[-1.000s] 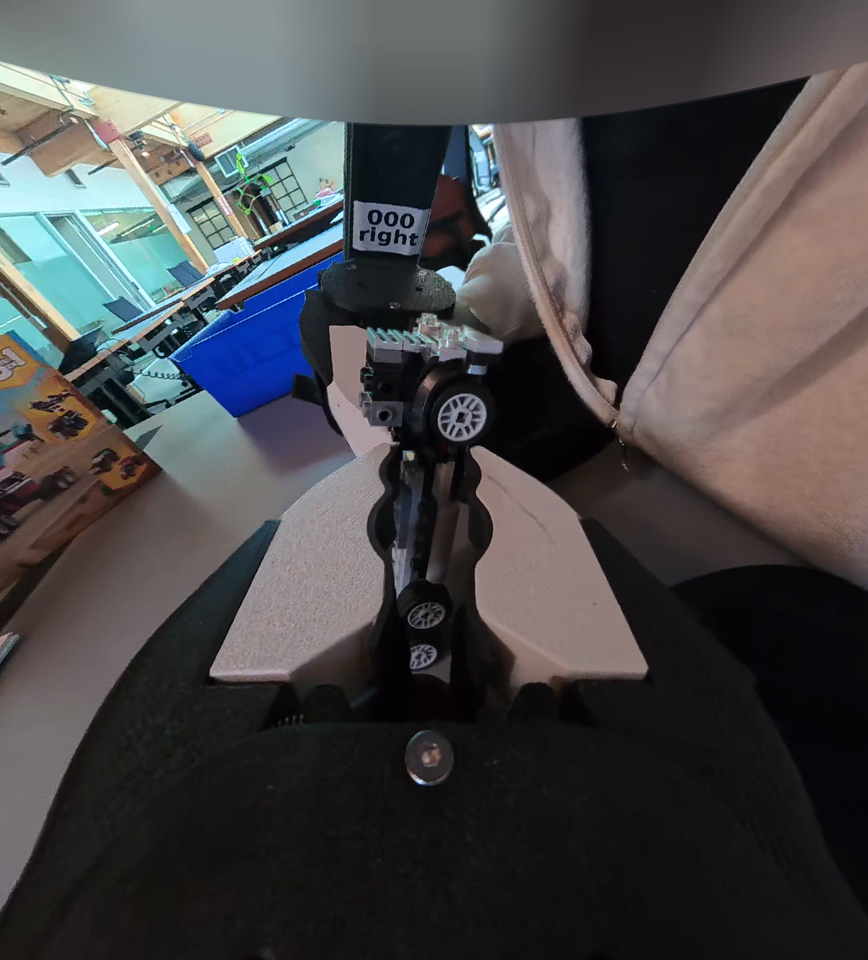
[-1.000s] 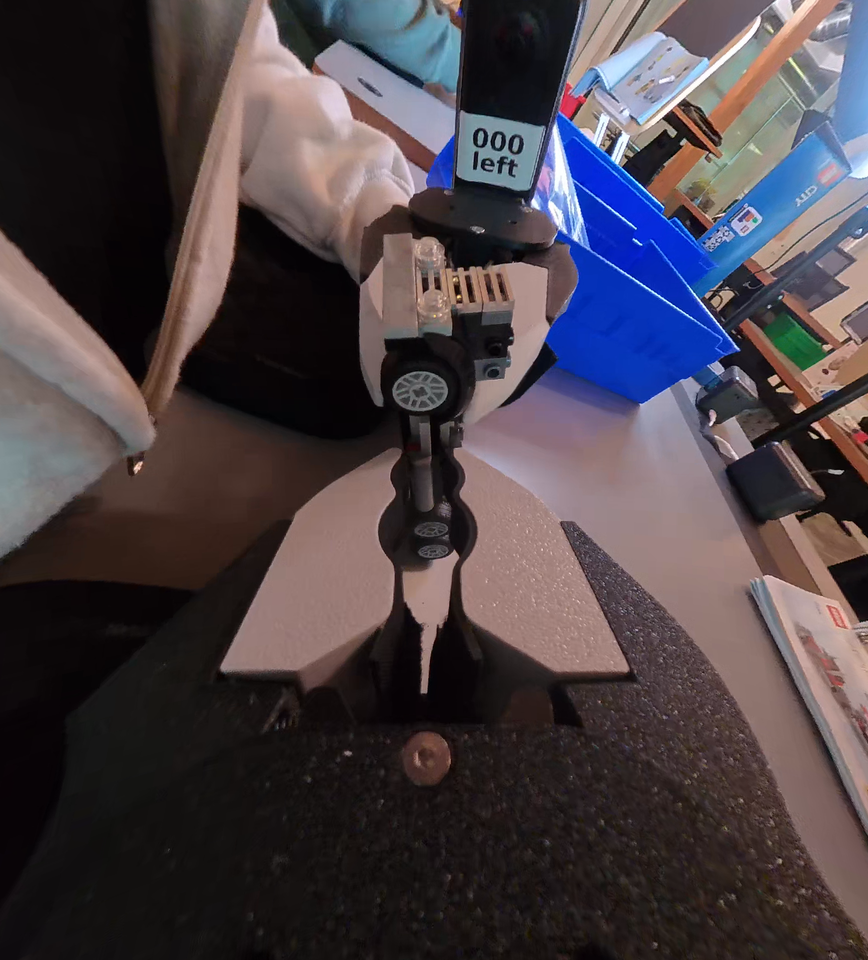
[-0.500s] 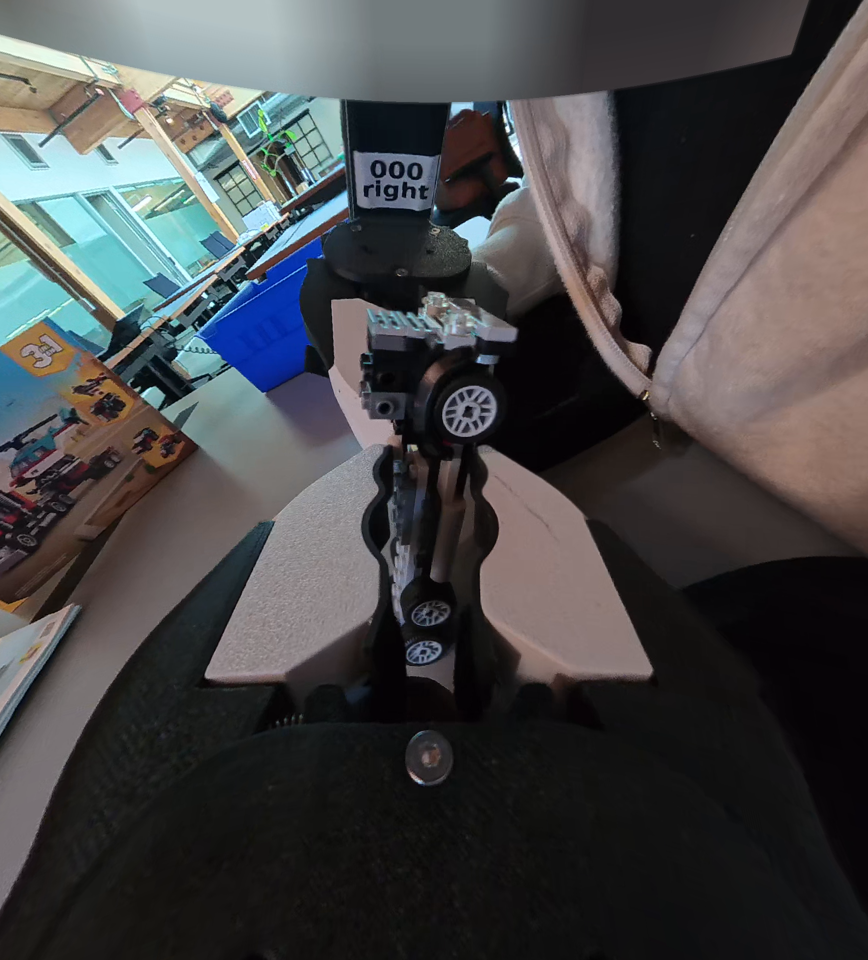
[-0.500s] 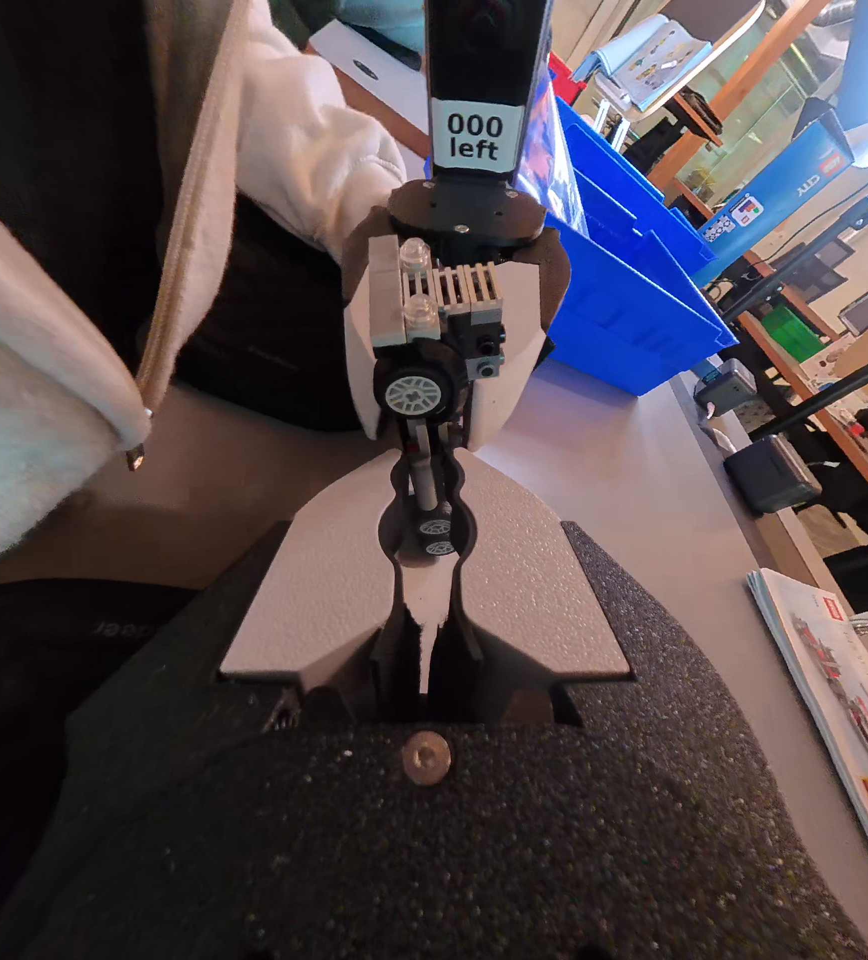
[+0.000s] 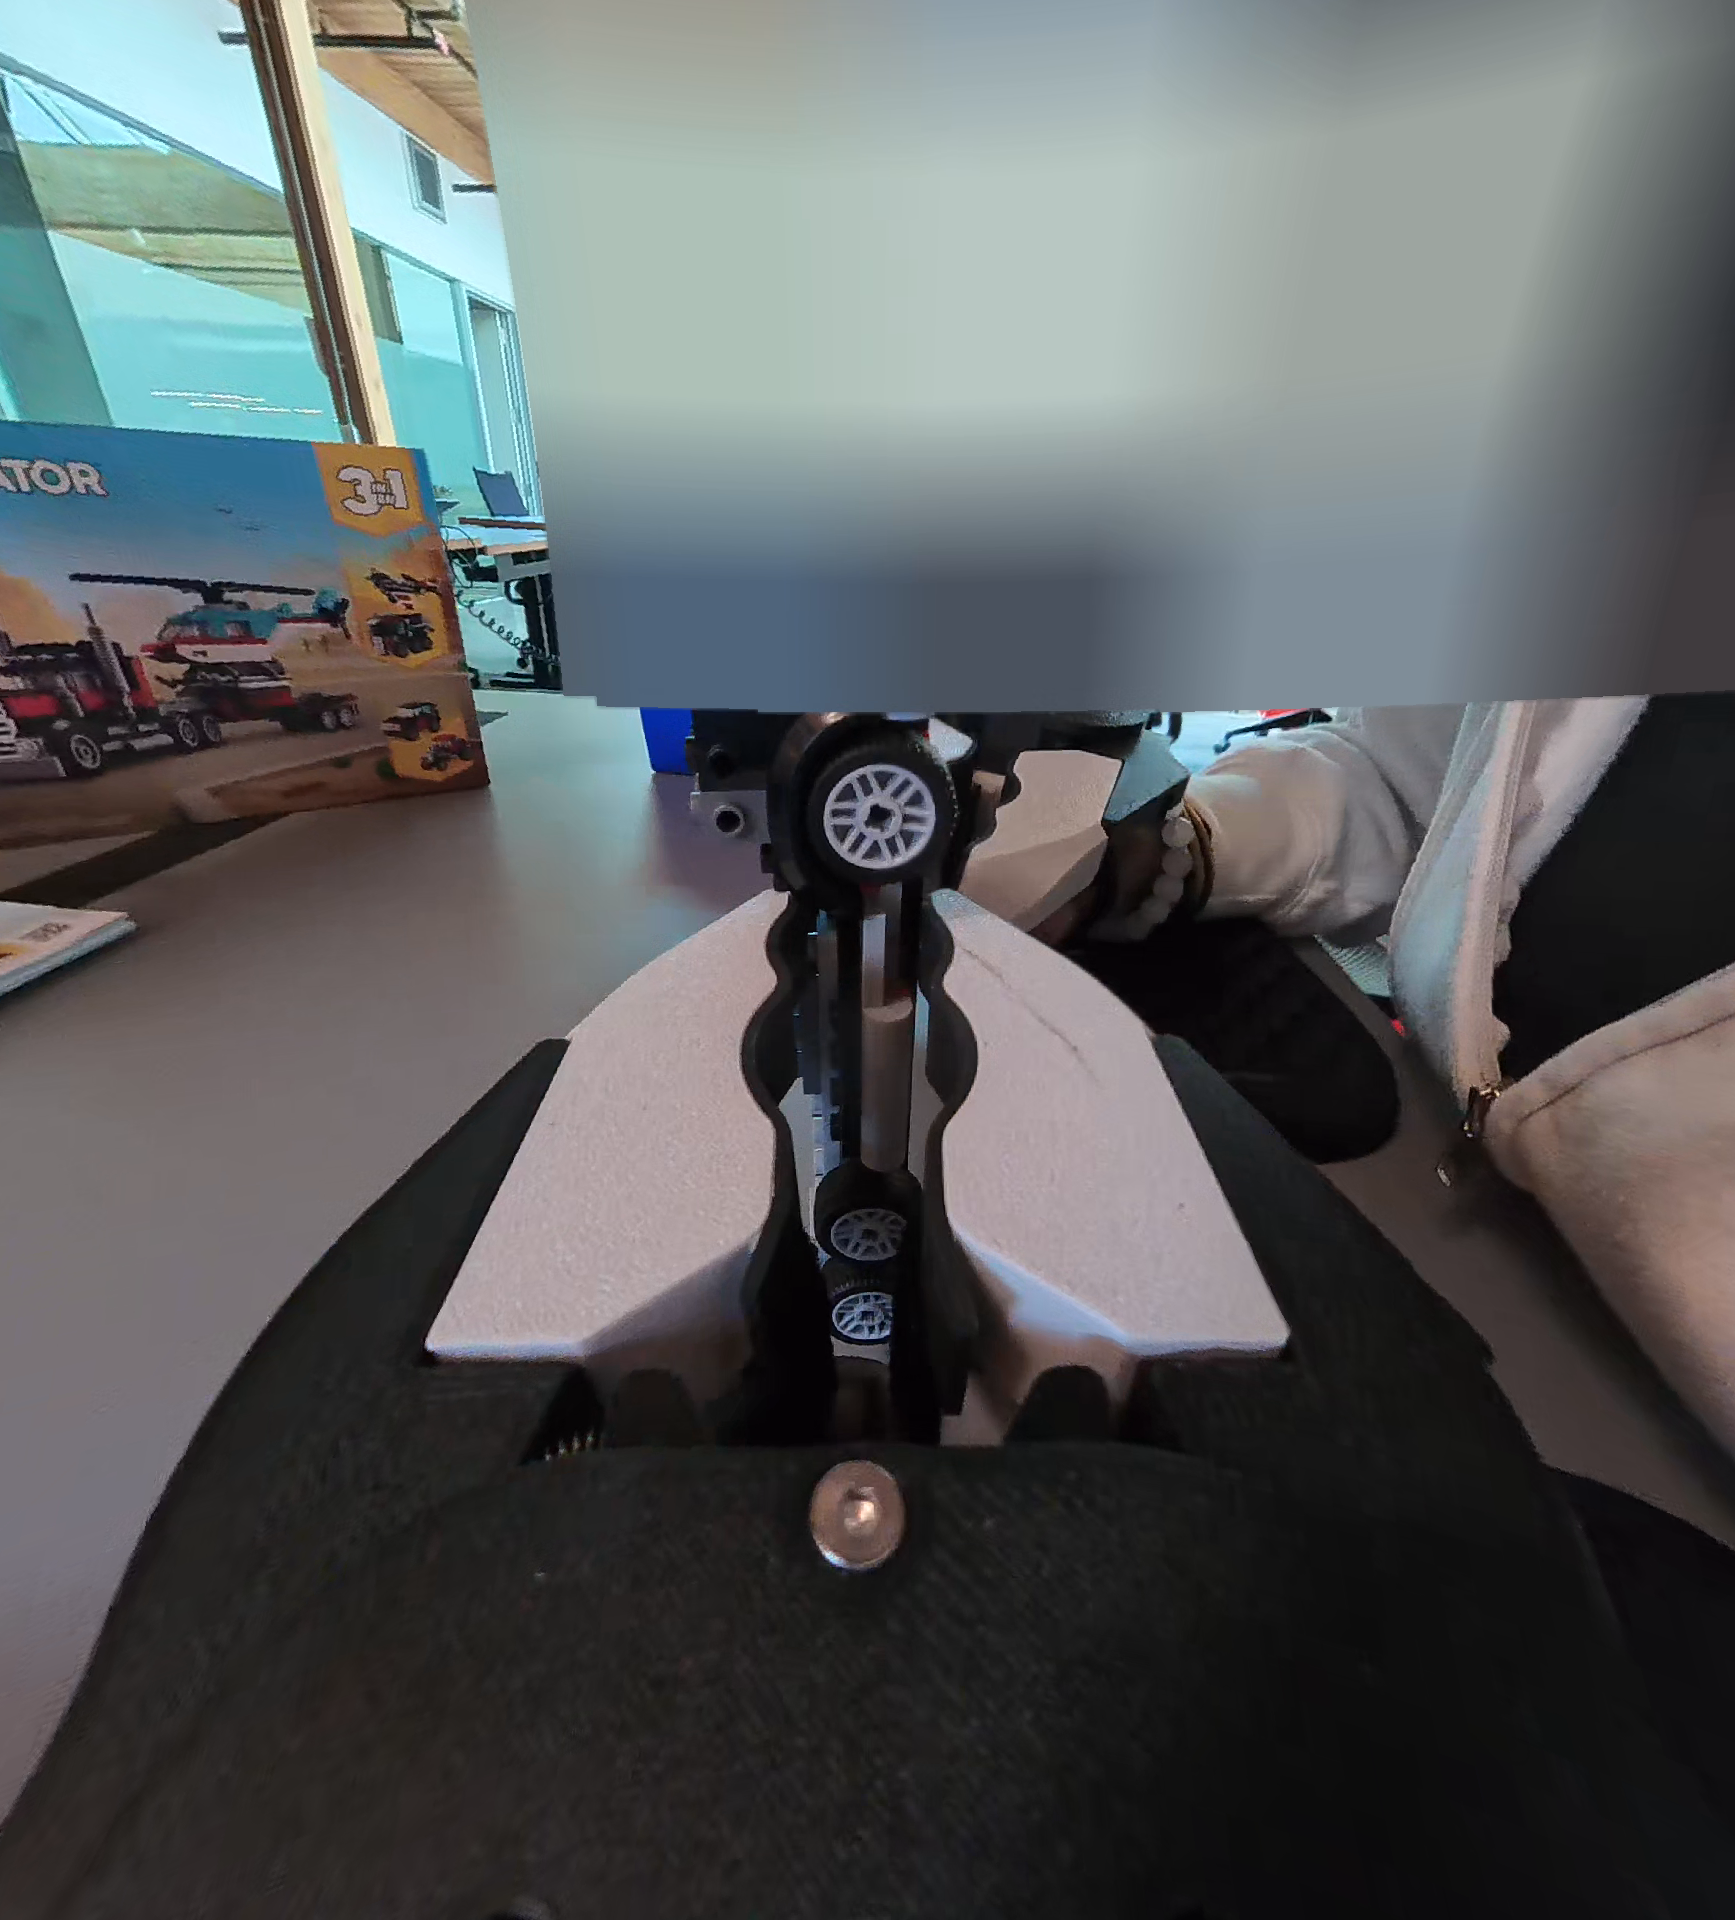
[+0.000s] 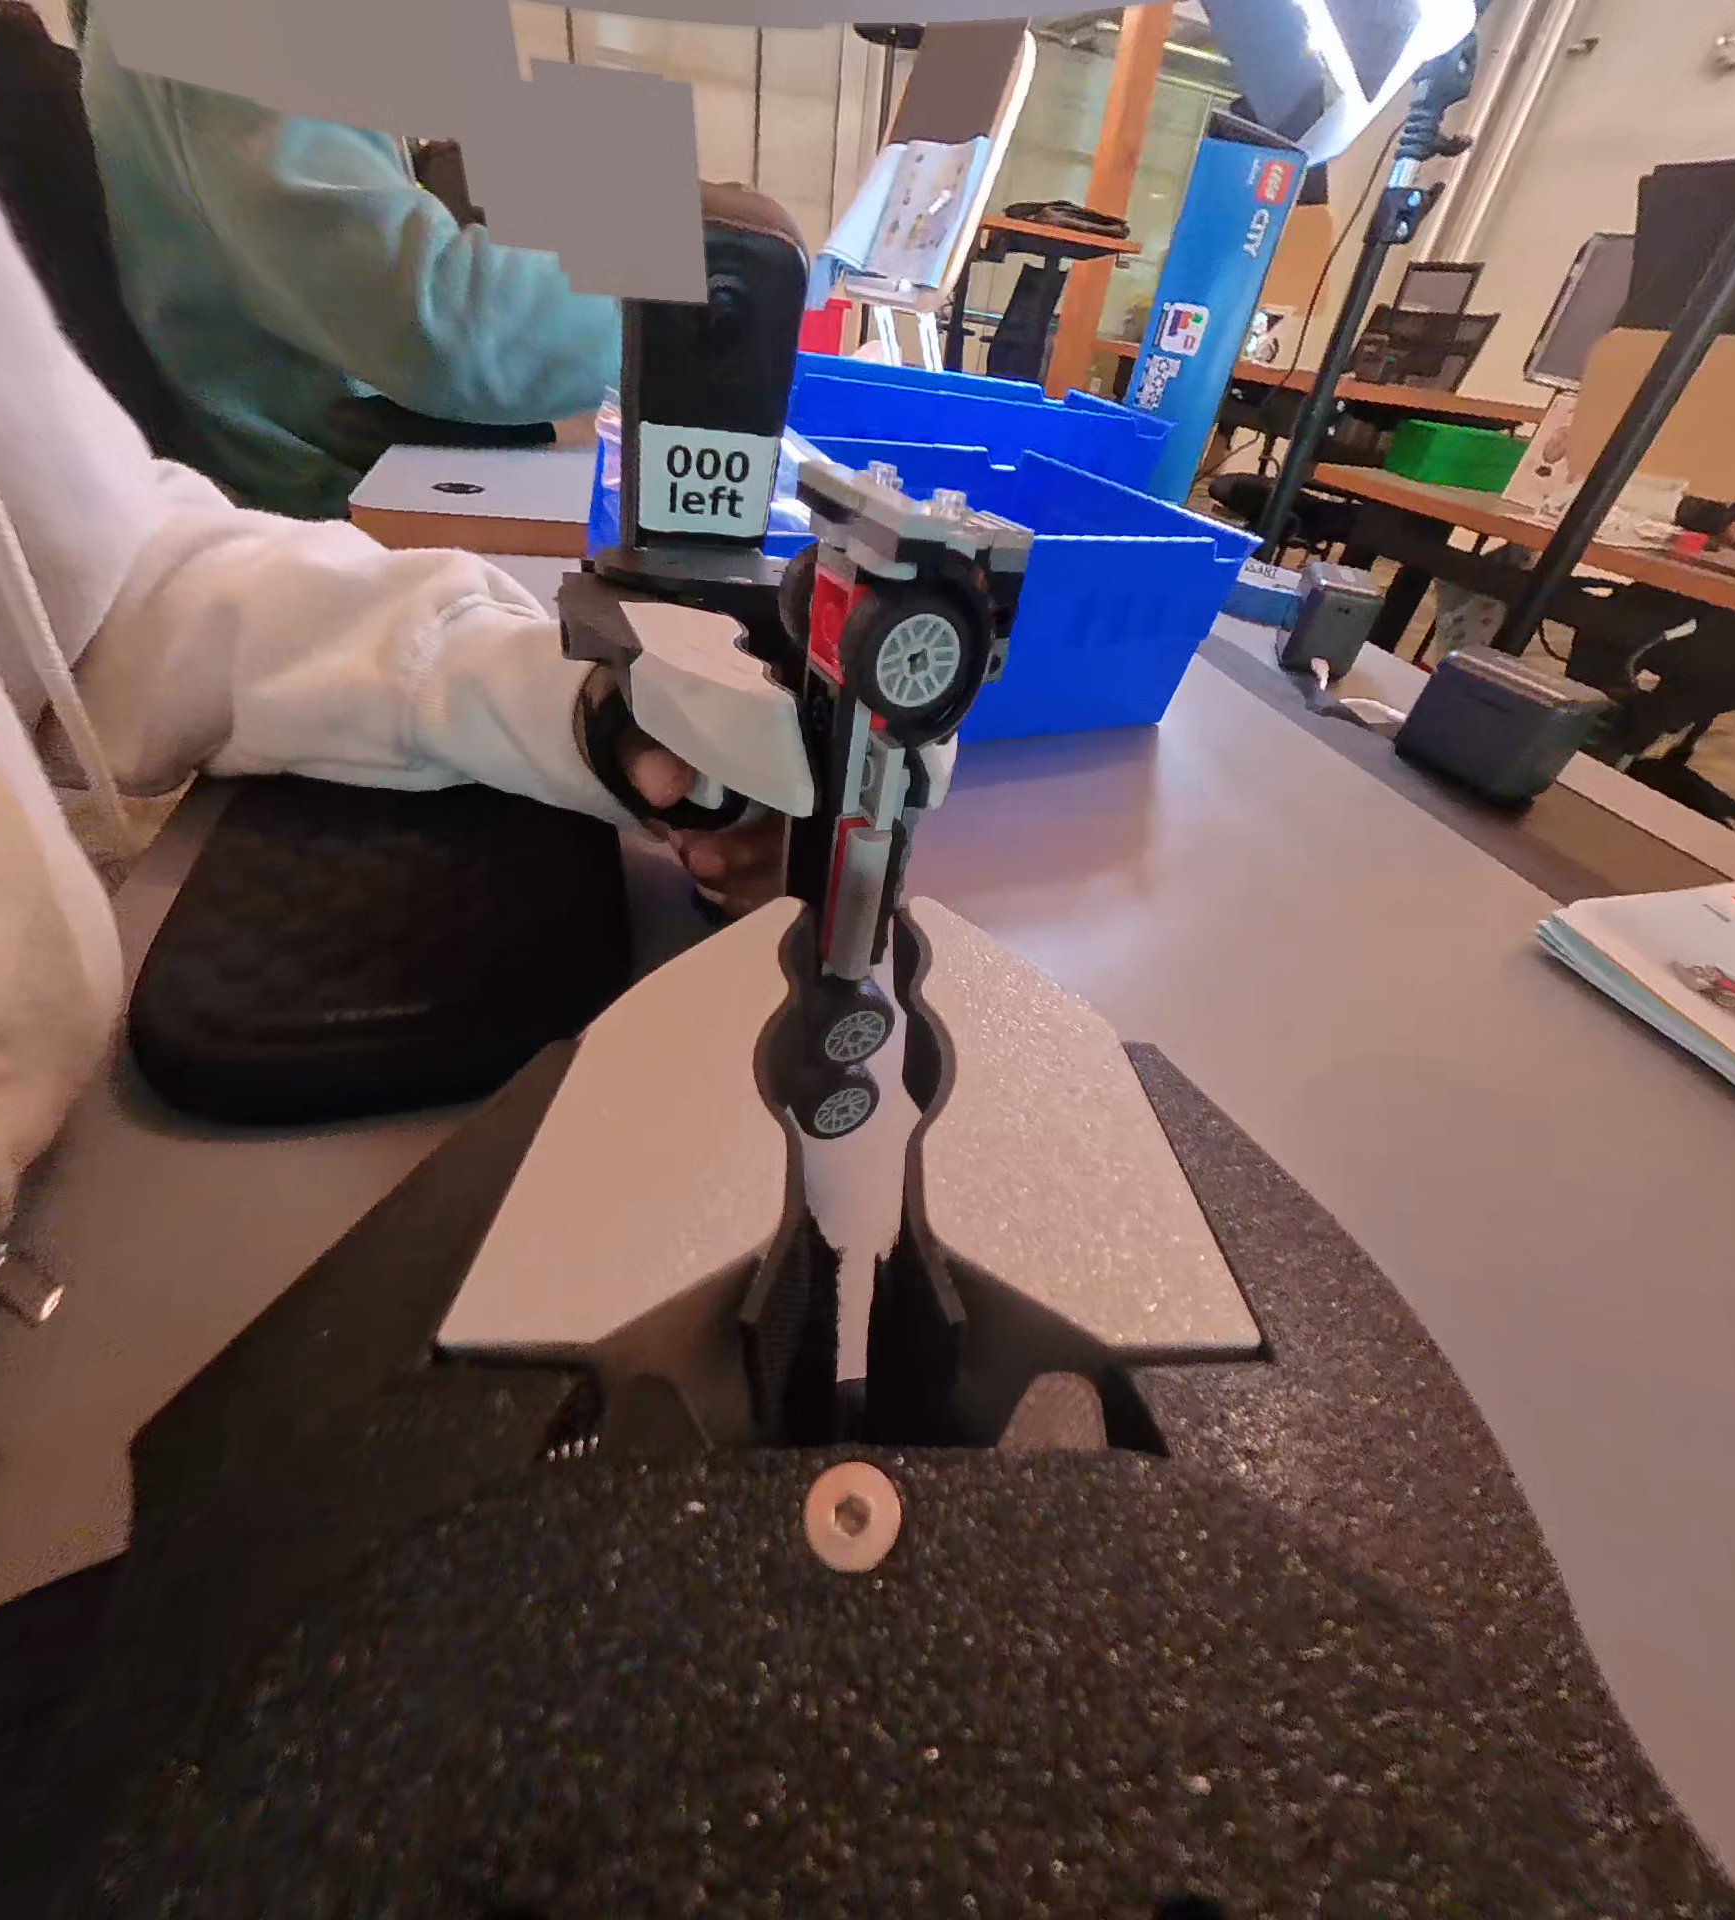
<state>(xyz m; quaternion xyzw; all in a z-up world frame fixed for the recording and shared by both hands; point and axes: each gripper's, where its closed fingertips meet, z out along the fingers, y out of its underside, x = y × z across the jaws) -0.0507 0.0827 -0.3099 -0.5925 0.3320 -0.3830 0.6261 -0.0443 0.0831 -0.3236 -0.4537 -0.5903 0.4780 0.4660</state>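
Presently both grippers, left and right, stand narrowly parted, each clamping the brick-built truck above the grey table.

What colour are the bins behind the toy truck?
Blue bins, clearest in the right wrist view, behind the toy truck.

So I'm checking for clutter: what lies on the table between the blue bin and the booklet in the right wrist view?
Only bare grey table between the blue bin and the booklet, in the right wrist view.
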